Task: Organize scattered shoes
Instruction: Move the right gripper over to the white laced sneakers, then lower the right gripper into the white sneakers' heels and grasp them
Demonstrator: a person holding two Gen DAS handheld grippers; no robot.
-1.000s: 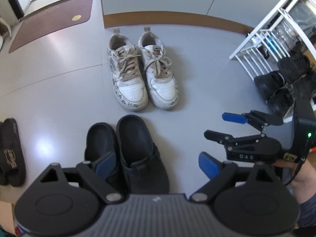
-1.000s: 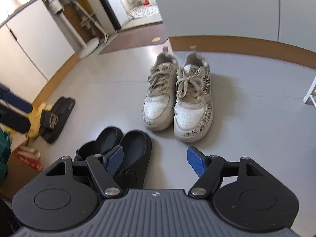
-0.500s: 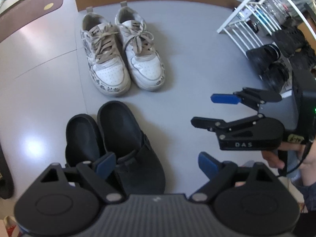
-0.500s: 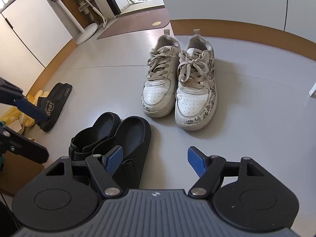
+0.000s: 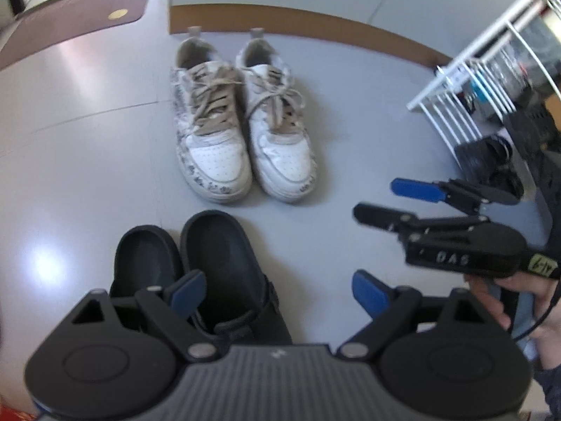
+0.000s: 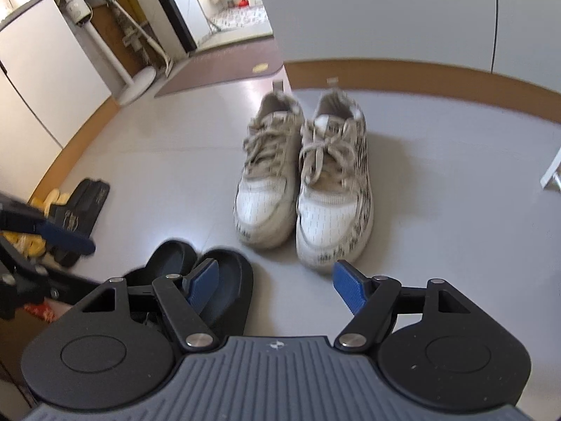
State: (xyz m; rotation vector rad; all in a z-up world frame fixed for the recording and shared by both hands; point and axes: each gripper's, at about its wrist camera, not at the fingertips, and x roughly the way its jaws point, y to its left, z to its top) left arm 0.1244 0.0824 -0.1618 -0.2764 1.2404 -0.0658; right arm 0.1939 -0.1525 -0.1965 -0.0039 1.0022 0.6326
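Lower now, left hand-held gripper (image 5: 277, 289); shoe rack (image 5: 466, 94) in its view only.

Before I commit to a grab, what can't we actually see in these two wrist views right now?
- Black clogs: toe ends hidden behind the left tongs in the left wrist view; the right tongs cover them in the right wrist view.
- White sneakers: motion-blurred in the right view, side print unreadable.
- Shoe rack: cut off by the left view's edge; contents dark, blurred.
- Black slippers: partly hidden by the other gripper's finger.
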